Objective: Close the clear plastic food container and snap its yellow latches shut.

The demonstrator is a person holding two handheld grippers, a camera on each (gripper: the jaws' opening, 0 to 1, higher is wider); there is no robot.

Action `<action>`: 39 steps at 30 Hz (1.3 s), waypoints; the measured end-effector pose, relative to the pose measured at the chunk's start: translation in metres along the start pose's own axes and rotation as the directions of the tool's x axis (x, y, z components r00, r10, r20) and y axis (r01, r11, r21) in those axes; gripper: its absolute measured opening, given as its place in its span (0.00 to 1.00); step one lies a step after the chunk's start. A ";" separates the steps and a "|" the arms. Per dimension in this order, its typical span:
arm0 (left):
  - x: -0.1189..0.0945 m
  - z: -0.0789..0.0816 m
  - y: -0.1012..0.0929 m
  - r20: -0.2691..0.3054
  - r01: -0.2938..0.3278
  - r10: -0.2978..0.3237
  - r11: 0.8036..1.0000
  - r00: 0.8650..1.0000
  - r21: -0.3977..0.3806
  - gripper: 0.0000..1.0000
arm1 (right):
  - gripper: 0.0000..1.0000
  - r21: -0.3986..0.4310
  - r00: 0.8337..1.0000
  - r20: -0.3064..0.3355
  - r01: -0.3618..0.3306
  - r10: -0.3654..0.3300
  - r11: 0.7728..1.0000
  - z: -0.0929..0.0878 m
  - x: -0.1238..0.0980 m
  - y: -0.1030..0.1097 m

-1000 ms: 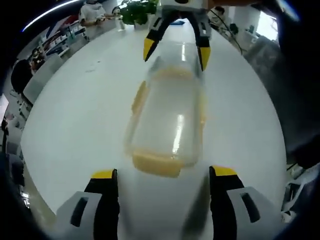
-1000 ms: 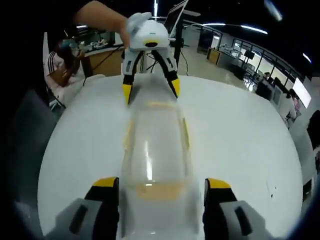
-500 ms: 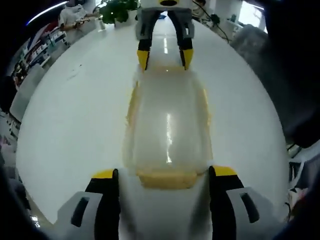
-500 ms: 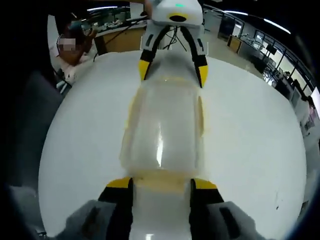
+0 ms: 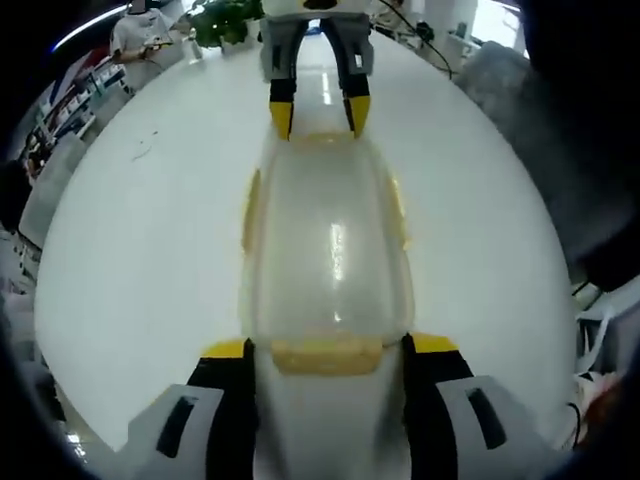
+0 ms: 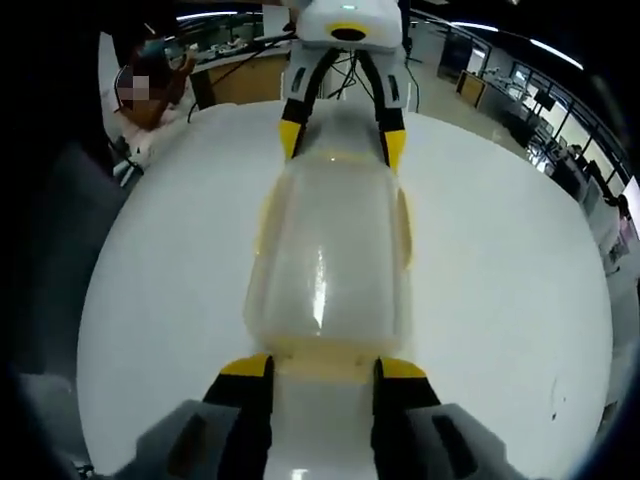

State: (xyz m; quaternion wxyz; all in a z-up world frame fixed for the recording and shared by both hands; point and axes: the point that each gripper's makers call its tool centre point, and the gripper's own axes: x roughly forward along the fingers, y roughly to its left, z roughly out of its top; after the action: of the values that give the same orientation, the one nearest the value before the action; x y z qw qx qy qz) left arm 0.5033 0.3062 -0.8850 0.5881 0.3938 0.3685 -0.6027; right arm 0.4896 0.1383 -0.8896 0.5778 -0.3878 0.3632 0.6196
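— White and glossy, the worktop (image 5: 150,230) carried the clear container (image 5: 328,250) lengthwise between both tools. How did the fingers stand?

— In the left gripper view the left gripper (image 5: 327,352) had its yellow-tipped fingers (image 5: 226,350) part-open around the near end latch (image 5: 326,355), closer together than half a second before. Whether they pressed it, I could not tell. The right gripper (image 5: 316,112) at the far end had narrowed too.

— And from the other side?

— In the right gripper view the right gripper (image 6: 324,368) had its fingers (image 6: 247,367) set narrowly apart at the near end of the container (image 6: 330,255), with the left gripper (image 6: 340,145) at the far end.

— Anything inside?

— Nothing I could make out. The lid lay down on the box, and yellow side latches (image 5: 250,205) lay along its flanks.

— Beyond that?

— A potted plant (image 5: 222,20) and seated people at the room's edge.
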 end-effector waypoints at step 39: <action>-0.039 0.030 0.000 0.008 -0.051 0.052 0.995 0.999 -0.082 0.36 | 0.35 -0.023 0.999 -0.041 0.009 -0.010 1.000 0.017 -0.050 -0.004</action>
State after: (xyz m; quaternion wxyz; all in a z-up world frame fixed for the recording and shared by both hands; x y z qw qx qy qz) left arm 0.5015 0.2955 -0.8367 0.6210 0.3757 0.3794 -0.5738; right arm 0.4944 0.1323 -0.8366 0.5686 -0.4088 0.3660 0.6129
